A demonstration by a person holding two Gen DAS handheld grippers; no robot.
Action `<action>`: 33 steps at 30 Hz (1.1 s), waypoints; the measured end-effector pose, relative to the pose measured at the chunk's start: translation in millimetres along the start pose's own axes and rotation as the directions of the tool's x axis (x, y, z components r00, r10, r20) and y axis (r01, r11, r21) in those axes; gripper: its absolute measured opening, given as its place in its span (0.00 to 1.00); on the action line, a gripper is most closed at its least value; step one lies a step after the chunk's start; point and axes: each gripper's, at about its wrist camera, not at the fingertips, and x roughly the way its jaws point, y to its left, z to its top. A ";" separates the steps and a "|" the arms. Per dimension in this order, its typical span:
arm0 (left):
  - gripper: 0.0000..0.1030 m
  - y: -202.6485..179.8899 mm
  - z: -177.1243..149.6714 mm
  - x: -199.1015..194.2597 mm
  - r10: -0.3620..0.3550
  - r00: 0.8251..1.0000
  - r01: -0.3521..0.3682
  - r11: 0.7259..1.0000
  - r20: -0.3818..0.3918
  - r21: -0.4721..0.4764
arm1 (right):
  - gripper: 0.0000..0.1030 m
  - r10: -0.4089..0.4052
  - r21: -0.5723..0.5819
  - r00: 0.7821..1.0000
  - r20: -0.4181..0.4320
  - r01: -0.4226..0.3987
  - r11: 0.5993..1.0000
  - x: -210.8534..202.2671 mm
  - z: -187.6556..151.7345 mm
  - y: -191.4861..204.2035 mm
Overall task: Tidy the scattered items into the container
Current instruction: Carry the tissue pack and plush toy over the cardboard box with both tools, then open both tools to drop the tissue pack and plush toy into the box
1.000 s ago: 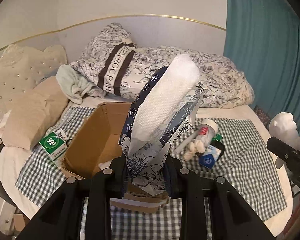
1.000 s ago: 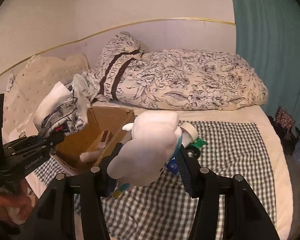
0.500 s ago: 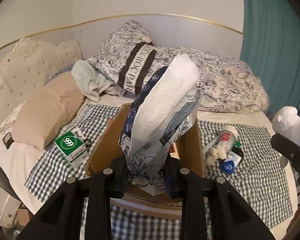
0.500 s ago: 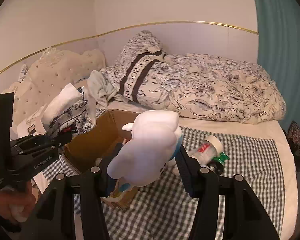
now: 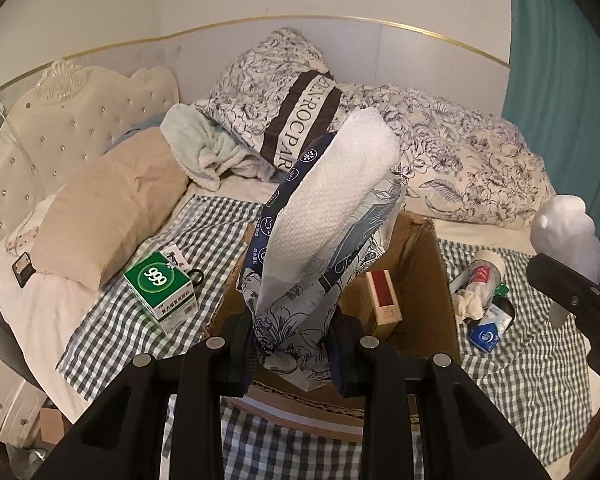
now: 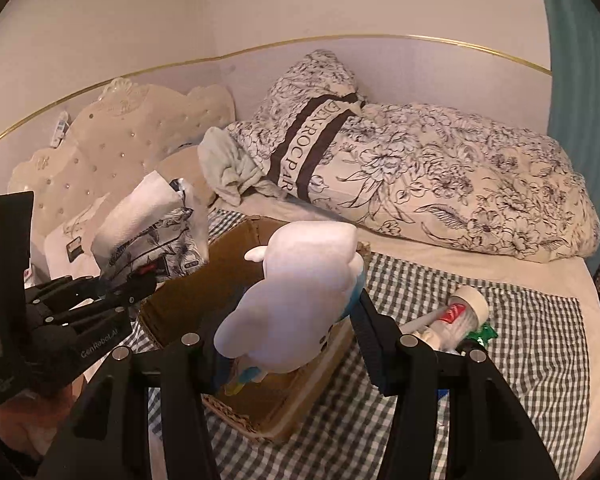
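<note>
Left gripper (image 5: 292, 344) clenched on tissue pack (image 5: 324, 232), right gripper (image 6: 284, 340) clenched on white plush toy (image 6: 300, 292) — both above the cardboard box (image 5: 432, 280). Risk: releasing off-centre — bounce off rim onto checked cloth (image 5: 540, 380).

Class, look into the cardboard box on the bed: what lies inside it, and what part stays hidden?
Inside the cardboard box, a small red-and-white carton leans near its far wall. The tissue pack in the left gripper covers the rest of the floor.
</note>
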 end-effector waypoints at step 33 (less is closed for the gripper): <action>0.55 12.3 -13.9 92.9 -0.007 0.979 0.007 1.000 -0.202 -0.002 | 0.51 0.026 -0.123 0.964 -0.266 -0.061 0.991 126.9 -33.9 26.7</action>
